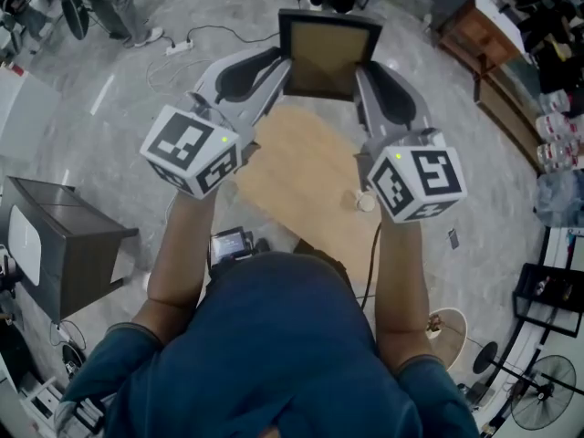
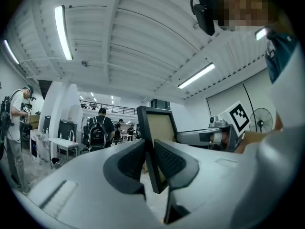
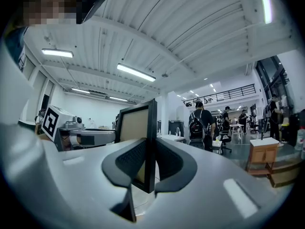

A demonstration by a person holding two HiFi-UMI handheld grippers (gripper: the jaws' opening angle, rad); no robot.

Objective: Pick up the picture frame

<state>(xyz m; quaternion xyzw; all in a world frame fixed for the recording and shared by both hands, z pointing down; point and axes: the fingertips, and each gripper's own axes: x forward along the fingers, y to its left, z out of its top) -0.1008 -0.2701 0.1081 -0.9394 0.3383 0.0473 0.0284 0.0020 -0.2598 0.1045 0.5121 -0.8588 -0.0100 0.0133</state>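
A black picture frame (image 1: 328,55) with a tan panel is held up in the air, well above the wooden table (image 1: 301,167). My left gripper (image 1: 285,69) is shut on the frame's left edge. My right gripper (image 1: 362,76) is shut on its right edge. In the left gripper view the frame (image 2: 161,125) stands upright, its edge pinched between the two dark pads of the left gripper (image 2: 151,160). The right gripper view shows the frame (image 3: 136,125) clamped the same way in the right gripper (image 3: 151,160), with the other gripper beyond it.
A small white object (image 1: 365,202) lies on the table's near right part. A grey box (image 1: 55,235) stands on the floor at left, a wooden cabinet (image 1: 493,53) at right, a fan (image 1: 546,392) at the lower right. A person with a backpack (image 3: 199,125) stands far off.
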